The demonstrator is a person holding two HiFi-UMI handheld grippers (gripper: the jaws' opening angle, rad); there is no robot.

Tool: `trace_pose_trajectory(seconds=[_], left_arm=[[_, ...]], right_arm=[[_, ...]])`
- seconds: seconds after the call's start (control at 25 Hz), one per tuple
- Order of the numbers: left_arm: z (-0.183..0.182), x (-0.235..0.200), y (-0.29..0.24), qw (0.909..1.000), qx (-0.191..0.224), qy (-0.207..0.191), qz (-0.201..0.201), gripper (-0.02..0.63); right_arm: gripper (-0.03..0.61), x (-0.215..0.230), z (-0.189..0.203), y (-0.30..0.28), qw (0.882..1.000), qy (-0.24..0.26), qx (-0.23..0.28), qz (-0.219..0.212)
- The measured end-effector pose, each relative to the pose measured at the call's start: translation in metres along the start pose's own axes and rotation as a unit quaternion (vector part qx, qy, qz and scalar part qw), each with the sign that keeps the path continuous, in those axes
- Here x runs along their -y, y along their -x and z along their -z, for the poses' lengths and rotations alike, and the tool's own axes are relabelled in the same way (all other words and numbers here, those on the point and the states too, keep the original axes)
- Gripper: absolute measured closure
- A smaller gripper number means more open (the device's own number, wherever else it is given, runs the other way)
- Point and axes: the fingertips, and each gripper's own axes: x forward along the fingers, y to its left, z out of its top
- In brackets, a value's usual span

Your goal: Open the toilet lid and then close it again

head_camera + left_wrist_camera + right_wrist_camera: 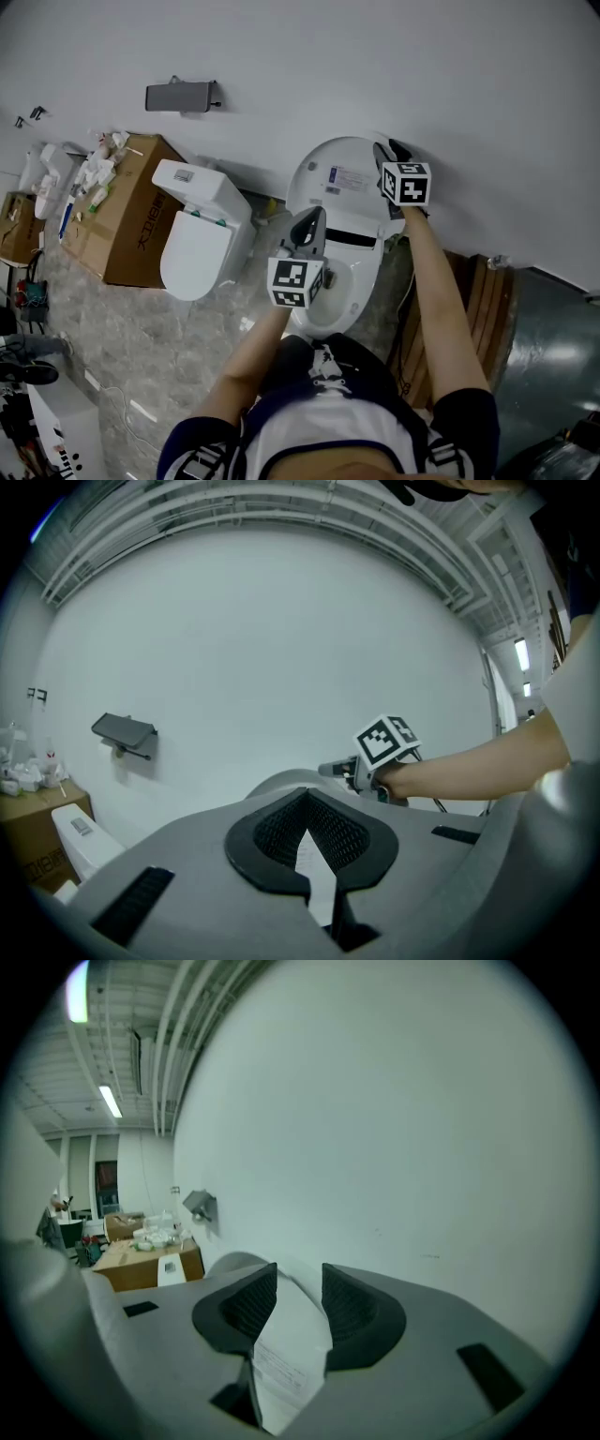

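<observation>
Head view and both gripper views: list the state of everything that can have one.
toilet lid: raised, standing up by the wall
right gripper: shut on the toilet lid's edge
left gripper: jaws together at the tips, holding nothing
second toilet: lid down
cardboard box: closed, clutter on top

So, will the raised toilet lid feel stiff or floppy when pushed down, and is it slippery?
Probably stiff: the toilet lid stands upright as one shell, without sag. Perhaps slippery: it looks glossy, and the right gripper pinches only its thin edge. Tipped forward, it may fall onto the bowl by itself.
</observation>
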Motion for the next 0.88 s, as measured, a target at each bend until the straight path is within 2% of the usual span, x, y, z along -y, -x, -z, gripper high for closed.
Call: trace_pose_trajectory(seconds=[0.12,0.2,0.36,0.52,0.68,0.76,0.88], left_arm=[[-0.003,0.001,-0.002,0.9997,0.003,0.019,0.011,0.607],[-0.005,0.002,-0.001,0.9990,0.008,0.039,0.021,0.607],[-0.009,0.008,0.001,0.9968,0.018,0.066,0.043,0.607],[-0.009,0.020,0.004,0.9951,0.019,0.075,0.061,0.607],[0.002,0.034,0.004,0.9959,0.003,0.056,0.071,0.607],[0.006,0.041,0.004,0.9954,-0.006,0.043,0.086,0.607],[0.009,0.054,0.007,0.9941,-0.012,0.026,0.105,0.609]], right_arm=[[0.448,-0.019,-0.028,0.037,0.996,0.008,0.093,-0.011],[0.522,-0.037,-0.042,0.068,0.989,0.018,0.145,-0.022],[0.555,-0.080,-0.046,0.126,0.976,0.008,0.207,-0.068],[0.565,-0.113,-0.008,0.153,0.979,0.016,0.192,-0.064],[0.566,-0.134,0.032,0.161,0.985,-0.018,0.158,-0.072],[0.566,-0.137,0.042,0.166,0.985,-0.041,0.148,-0.078],[0.566,-0.135,0.050,0.175,0.986,-0.044,0.140,-0.076]])
